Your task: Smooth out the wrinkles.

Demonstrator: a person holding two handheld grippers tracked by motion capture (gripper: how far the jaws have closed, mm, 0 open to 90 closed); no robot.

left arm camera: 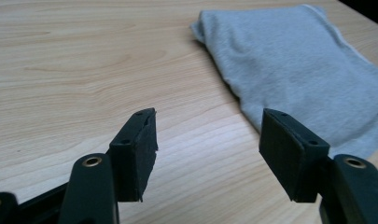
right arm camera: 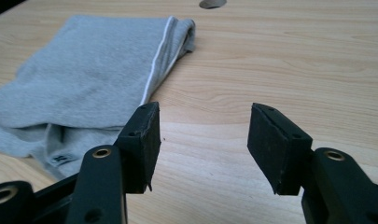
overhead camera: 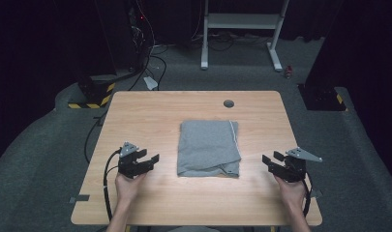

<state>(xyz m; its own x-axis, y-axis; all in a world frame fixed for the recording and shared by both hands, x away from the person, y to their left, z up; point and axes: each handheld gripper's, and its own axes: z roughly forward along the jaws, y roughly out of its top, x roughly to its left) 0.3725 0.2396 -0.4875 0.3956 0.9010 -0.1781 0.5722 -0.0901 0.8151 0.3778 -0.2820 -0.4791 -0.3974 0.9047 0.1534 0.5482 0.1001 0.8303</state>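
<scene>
The folded grey garment lies flat at the centre of the high view, on the wooden table, with a pale seam running down its right edge and its lower edge showing loose layers. In the left gripper view the garment occupies the upper right of the frame; in the right gripper view it occupies the upper left, with a small label visible at the lower left corner of the cloth. Your left gripper sits at the lower left of the high view, just left of the garment and apart from it, its jaws spread wide with nothing but bare tabletop between them. Your right gripper sits at the lower right of the high view, to the right of the garment and likewise apart from it, jaws equally wide and holding nothing. Both grippers point inward toward the cloth, and your hands enter from the bottom edge of the frame. A round cable hole is set in the table above the garment, toward the upper centre. Beyond the far edge of the table, at the top of the frame, stands a white metal frame on the grey floor.
</scene>
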